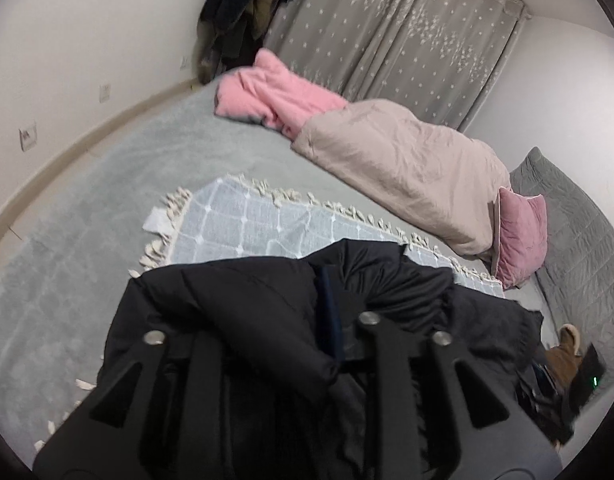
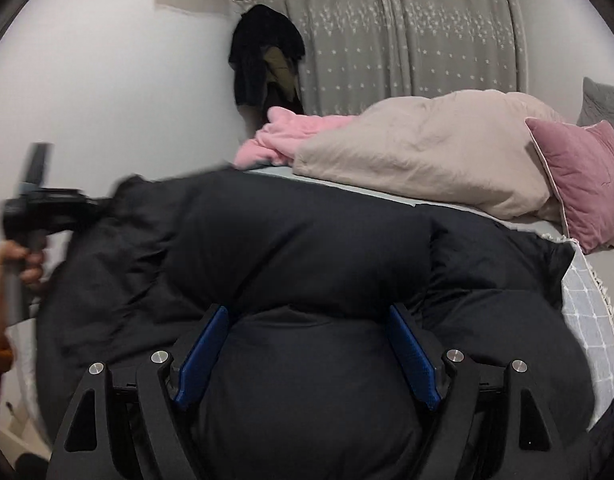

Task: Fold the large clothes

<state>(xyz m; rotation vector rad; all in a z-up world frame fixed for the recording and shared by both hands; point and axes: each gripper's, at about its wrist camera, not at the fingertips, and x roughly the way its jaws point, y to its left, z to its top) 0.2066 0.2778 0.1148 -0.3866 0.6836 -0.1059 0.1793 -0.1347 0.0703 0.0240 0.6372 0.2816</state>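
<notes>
A large black puffer jacket (image 2: 299,240) lies on the bed over a pale checked throw. In the left wrist view my left gripper (image 1: 331,320) is shut on a fold of the jacket (image 1: 235,296) and holds it up off the throw. The left gripper also shows at the left edge of the right wrist view (image 2: 107,200), gripping the jacket's far edge. My right gripper (image 2: 307,312) is open, its blue pads (image 2: 203,348) spread either side of a puffy part of the jacket, resting against it.
A checked throw with tassels (image 1: 243,220) covers the grey bed (image 1: 107,184). A beige duvet (image 1: 407,168), a pink blanket (image 1: 275,96) and a pink cushion (image 1: 521,232) lie at the back. Grey curtains (image 2: 407,32) and hanging dark clothes (image 2: 263,56) stand behind.
</notes>
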